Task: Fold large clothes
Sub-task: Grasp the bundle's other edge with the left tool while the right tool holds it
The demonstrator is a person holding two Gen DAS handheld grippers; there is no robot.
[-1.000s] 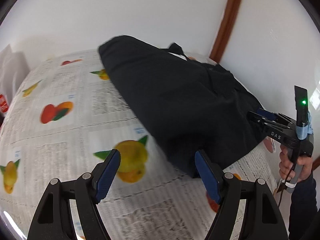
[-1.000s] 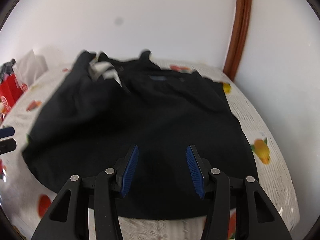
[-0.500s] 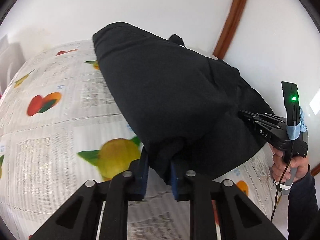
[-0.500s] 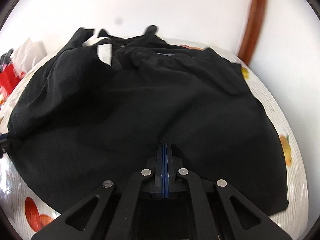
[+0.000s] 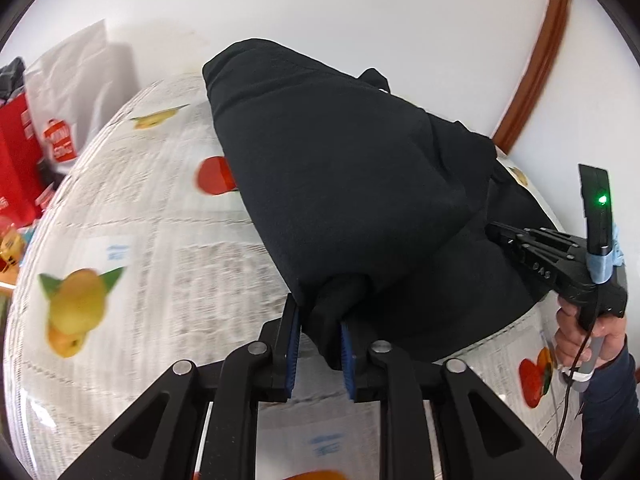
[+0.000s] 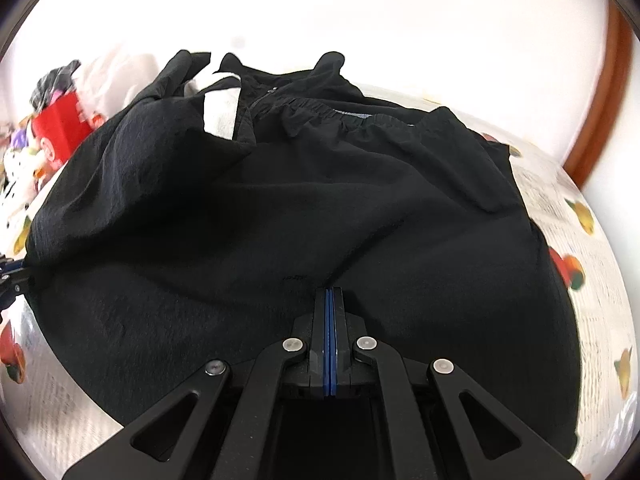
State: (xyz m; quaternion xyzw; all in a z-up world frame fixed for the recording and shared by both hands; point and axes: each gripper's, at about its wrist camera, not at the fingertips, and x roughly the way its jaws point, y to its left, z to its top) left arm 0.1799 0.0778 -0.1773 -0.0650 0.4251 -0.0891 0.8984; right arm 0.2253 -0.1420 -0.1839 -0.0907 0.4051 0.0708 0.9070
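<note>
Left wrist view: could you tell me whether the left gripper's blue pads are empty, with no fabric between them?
No, a bunched corner of the black garment sits between the blue pads of the left gripper.

Desk (image 5: 132, 208): covered by newsprint-and-fruit cloth (image 5: 200, 240); black garment (image 5: 352, 184) spread on it; red box (image 5: 16, 160) at edge.

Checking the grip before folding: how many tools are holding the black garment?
2. The left tool, jaws opening, pinches a corner of the garment; the right tool, shut, pinches its near edge.
</note>
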